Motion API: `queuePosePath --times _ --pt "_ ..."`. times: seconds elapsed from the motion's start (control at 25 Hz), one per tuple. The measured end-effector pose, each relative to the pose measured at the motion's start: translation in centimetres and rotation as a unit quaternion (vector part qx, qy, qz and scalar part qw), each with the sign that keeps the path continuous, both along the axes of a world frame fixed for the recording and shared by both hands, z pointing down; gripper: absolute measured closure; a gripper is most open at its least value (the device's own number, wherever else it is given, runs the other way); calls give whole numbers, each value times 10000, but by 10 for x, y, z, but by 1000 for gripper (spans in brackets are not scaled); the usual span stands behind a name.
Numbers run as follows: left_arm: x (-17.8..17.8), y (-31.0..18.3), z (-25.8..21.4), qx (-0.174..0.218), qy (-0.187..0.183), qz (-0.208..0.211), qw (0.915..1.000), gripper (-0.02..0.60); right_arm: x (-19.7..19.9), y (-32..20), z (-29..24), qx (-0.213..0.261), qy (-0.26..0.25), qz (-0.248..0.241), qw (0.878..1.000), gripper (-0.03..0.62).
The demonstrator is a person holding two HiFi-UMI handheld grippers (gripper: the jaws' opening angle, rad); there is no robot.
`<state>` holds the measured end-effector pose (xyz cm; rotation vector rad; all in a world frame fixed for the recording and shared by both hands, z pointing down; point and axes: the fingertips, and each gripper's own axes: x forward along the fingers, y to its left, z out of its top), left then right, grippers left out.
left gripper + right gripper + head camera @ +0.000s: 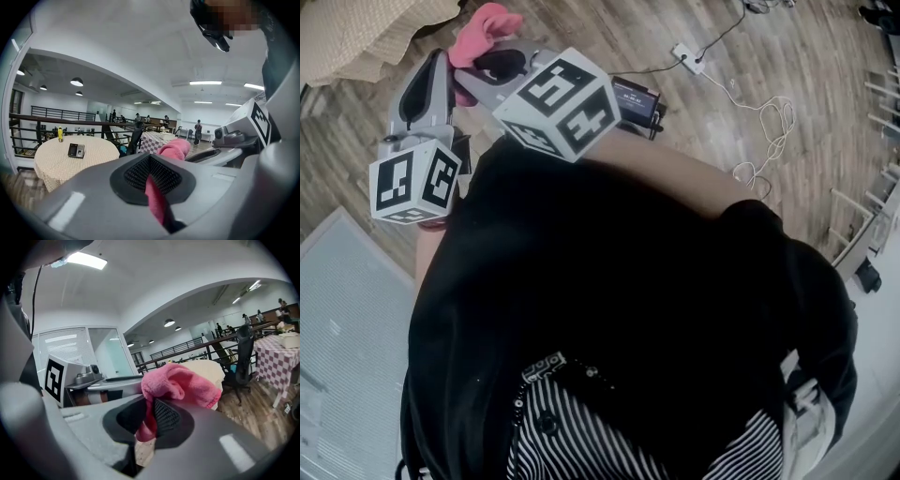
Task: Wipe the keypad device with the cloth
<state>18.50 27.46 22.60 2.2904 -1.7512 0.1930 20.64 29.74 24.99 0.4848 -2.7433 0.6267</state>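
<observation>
You wore a black top (619, 300) over a black-and-white striped garment (581, 445). Your left gripper (441, 61) and right gripper (483, 73) had smooth grey moulded bodies. Each carried a white cube (414, 183) printed with black square markers. Their fingers (136, 174) were lined with dark, finely meshed pads.

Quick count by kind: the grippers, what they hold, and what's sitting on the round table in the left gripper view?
Grippers: 2, the left gripper and the right gripper
Cloths: 1, the pink cloth, pinched by both grippers
Keypad devices: 1, the keypad device on the round table
Yellow objects: 1, the yellow object on that table
Total: 5
</observation>
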Motion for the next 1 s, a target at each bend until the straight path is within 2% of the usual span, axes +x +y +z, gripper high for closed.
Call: queuePosePath --times 0.24,0.72,0.88,1.0 --pt "-56 -20 2 11 100 160 9998 586 -57 -18 2 -49 105 114 9999 549" --pt "-197 -15 15 112 350 28 9993 586 -195 -12 14 -13 266 -49 9996 549" --pt "-205 -8 21 116 531 -122 9984 586 -202 -6 19 -24 372 -165 9992 549" --pt "-222 -24 28 83 542 -205 9983 586 -218 -22 26 -96 370 -240 9990 549"
